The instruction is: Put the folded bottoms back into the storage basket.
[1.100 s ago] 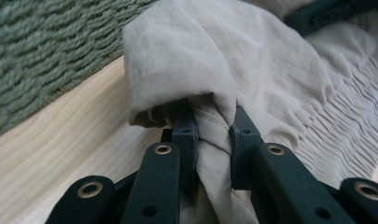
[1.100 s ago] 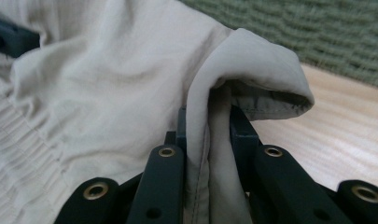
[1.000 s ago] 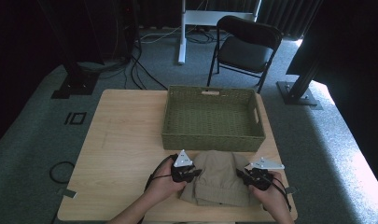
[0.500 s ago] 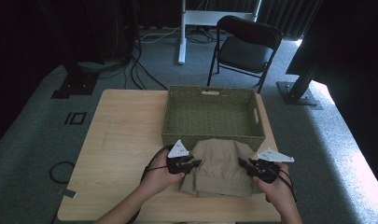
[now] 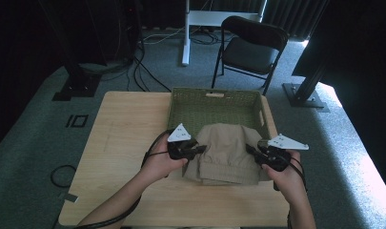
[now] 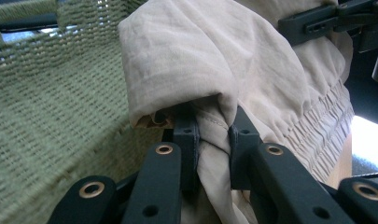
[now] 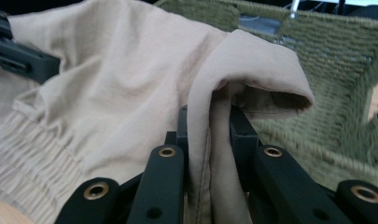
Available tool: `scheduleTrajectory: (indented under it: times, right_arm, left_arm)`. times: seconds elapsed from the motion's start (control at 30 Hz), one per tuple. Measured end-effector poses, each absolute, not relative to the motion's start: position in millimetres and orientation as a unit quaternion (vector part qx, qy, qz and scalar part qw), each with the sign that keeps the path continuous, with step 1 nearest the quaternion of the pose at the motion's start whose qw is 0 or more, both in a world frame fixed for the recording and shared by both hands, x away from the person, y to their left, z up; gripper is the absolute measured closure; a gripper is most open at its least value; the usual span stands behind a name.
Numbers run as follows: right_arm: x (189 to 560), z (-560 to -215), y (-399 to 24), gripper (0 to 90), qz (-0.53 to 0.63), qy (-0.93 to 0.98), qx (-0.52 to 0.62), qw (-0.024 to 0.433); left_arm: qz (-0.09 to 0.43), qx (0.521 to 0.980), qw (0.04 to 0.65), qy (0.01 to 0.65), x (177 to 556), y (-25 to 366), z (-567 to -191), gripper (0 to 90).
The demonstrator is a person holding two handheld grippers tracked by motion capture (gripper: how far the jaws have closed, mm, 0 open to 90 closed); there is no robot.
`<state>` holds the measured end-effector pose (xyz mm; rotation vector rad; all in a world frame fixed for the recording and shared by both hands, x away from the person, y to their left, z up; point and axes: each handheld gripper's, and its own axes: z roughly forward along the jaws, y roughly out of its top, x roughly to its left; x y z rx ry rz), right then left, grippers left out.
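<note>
A folded beige garment (image 5: 226,152) with an elastic band hangs between my two grippers, its far end over the front rim of the green woven basket (image 5: 181,112). My left gripper (image 5: 196,150) is shut on the garment's left edge (image 6: 210,135). On the opposite edge (image 7: 210,135), my right gripper (image 5: 251,149) is also shut on the cloth. In the left gripper view the basket's weave (image 6: 46,102) is close at the left and the other gripper shows at the top right. The right gripper view has the basket wall (image 7: 340,79) at its right.
The basket stands at the far middle of a light wooden table (image 5: 124,133). A black folding chair (image 5: 250,50), a white desk leg (image 5: 186,33), dark stands and cables are on the grey carpet beyond the table.
Both grippers have lifted the garment and carried it away from the person, from the table's near edge up to the basket's front rim.
</note>
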<state>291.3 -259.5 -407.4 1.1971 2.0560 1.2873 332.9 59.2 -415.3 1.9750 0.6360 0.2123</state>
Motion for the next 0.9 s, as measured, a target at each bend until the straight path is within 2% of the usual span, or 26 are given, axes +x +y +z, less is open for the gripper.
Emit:
scheduleTrajectory:
  times: [0.57,0.9]
  right_arm:
    - [325,-366,-256,79.0,0.483,0.731,0.426,0.226]
    - [355,-341,-256,79.0,0.498,0.714,0.435,0.229]
  left_arm:
    - [0.098,0.8,0.531,0.262,360,67,-371,79.1]
    - [0.119,0.786,0.549,0.258,389,70,-346,79.1]
